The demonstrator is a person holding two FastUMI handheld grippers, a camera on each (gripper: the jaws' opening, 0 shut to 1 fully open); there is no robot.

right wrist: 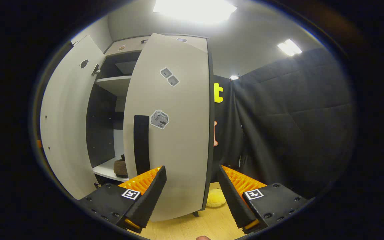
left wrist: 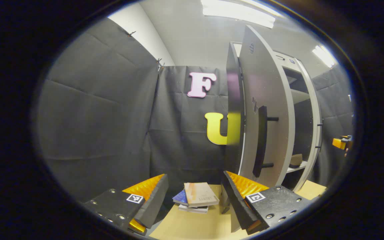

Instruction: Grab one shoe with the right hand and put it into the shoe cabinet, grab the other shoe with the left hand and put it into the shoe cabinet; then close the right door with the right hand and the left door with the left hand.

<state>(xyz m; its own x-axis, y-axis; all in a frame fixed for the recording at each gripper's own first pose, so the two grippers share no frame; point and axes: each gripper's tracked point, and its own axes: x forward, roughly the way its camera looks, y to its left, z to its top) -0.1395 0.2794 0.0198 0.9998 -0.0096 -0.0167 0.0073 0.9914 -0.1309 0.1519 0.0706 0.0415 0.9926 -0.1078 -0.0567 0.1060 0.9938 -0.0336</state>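
Black-cloth booth, cabinet (right wrist: 118,86) doors ajar. Shoe (right wrist: 121,168) sits on lower shelf, so stowing looks done; door-closing step now. Right tool (right wrist: 189,181) open, empty, facing right door (right wrist: 172,133); left tool (left wrist: 195,186) open nr left door (left wrist: 265,110). Next: push right door shut.

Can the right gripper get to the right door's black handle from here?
Probably yes. The right gripper is open and faces the right door; the black handle sits just above its left finger, with nothing between them.

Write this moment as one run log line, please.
shoe: on cabinet shelf | right door: ajar | left door: open | both tools: open, empty
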